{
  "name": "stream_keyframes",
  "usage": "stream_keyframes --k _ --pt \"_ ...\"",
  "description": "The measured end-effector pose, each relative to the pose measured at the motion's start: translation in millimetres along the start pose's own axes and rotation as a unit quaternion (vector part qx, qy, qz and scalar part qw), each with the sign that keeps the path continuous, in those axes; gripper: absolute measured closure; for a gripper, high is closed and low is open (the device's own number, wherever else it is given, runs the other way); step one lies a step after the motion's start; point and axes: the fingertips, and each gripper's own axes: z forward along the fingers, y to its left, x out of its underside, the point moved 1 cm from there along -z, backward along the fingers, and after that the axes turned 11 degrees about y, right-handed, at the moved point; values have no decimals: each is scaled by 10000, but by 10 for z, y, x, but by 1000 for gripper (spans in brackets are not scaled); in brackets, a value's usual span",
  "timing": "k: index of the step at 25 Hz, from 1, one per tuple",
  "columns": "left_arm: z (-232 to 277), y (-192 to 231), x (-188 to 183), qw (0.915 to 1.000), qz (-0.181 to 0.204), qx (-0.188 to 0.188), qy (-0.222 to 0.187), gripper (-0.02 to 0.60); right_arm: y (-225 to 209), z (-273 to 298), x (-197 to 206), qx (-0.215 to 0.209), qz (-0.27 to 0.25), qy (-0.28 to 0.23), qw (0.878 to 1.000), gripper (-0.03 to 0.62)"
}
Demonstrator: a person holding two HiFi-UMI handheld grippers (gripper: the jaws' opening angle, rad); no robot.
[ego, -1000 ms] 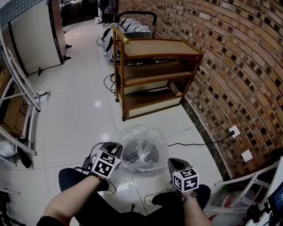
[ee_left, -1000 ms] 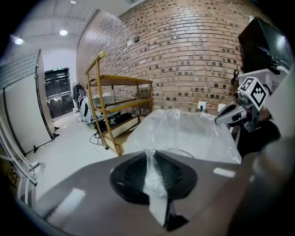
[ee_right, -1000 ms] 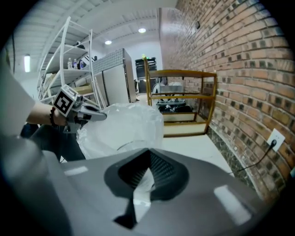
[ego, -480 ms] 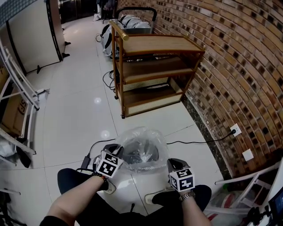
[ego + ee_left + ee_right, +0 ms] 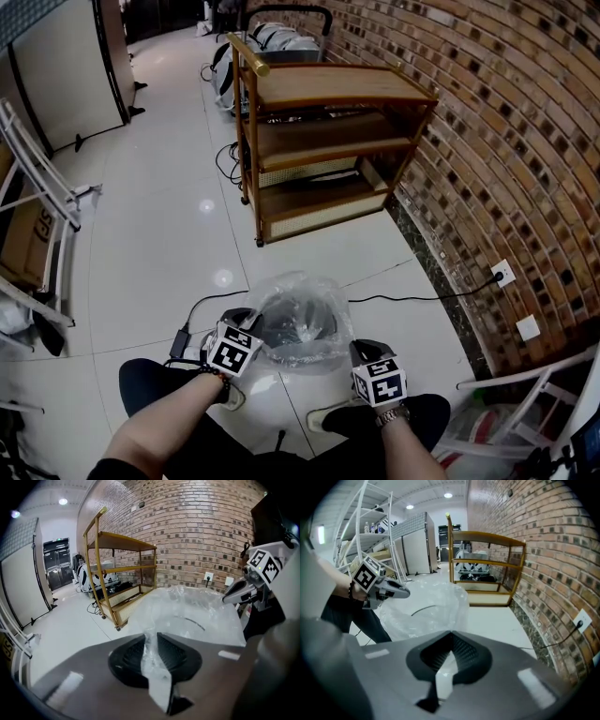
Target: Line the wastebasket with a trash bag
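Seating of the trash bag [image 5: 302, 292] over the wastebasket [image 5: 298, 328] is under way on the floor [image 5: 159, 234], near its brick-wall edge. Our left gripper [image 5: 153, 657] pinches bunched film, its jaws just eased slightly apart. Our right gripper [image 5: 449, 657] is clamped tight on film. Next, we judge, the rim needs drawing down round the lip. Since a second ago both grippers have sunk and the bag sits lower.
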Motion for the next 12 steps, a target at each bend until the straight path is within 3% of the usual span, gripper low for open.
stream_keyframes --k 9,12 --pt "-334 -51 -168 9983 207 -29 -549 537 -96 -381 -194 105 -62 -423 9990 592" --pt "-403 -111 -104 9978 356 -20 -563 537 -61 -415 -138 133 -170 -359 9991 592"
